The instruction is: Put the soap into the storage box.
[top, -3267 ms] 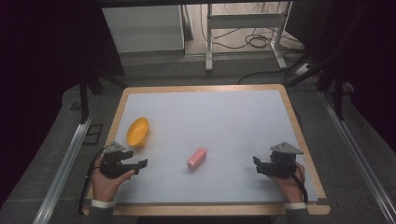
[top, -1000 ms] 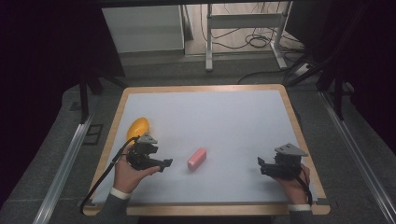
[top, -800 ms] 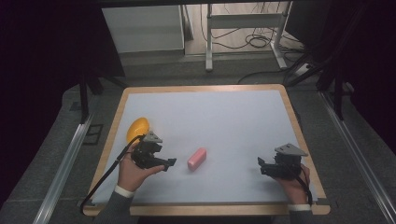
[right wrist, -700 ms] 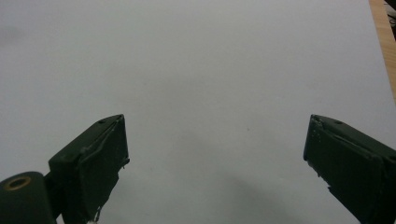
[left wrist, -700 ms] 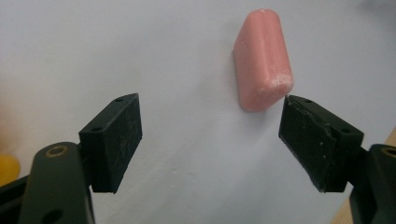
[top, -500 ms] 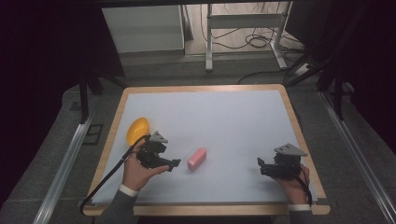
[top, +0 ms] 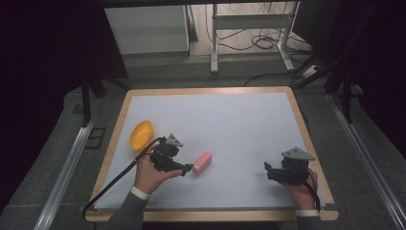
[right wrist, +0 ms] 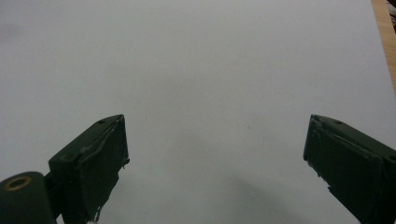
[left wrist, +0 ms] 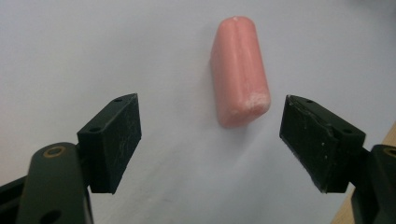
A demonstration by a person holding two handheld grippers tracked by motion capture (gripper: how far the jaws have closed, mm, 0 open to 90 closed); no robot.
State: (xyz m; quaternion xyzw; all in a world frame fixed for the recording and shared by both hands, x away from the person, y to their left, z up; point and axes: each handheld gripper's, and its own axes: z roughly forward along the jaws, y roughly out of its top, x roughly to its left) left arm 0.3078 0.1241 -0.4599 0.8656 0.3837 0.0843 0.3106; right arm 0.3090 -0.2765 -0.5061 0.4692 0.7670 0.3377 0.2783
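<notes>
**Left gripper lined up on the pink bar**

While the left gripper (top: 188, 169) sits low over the white table mat (top: 239, 124), its jaws are spread wide with nothing between them yet. From the left gripper view, the small pink rounded soap-like bar (left wrist: 239, 70) lies flat on the mat just ahead of the jaws' tips, lengthwise away from the camera, its near end roughly level with the gap but a bit closer to the jaw on the right of that view. No contact that I can see.

From the high view, the pink bar (top: 202, 163) is just beside the left gripper's tips, on the side away from the yellow-orange plastic bowl (top: 141, 134), which sits near the mat's left edge, behind that gripper.

Well apart from the pink bar, near the mat's right edge, the right gripper (top: 269, 172) is held in the person's hand with its jaws also wide and empty, pointing across bare mat.
</notes>
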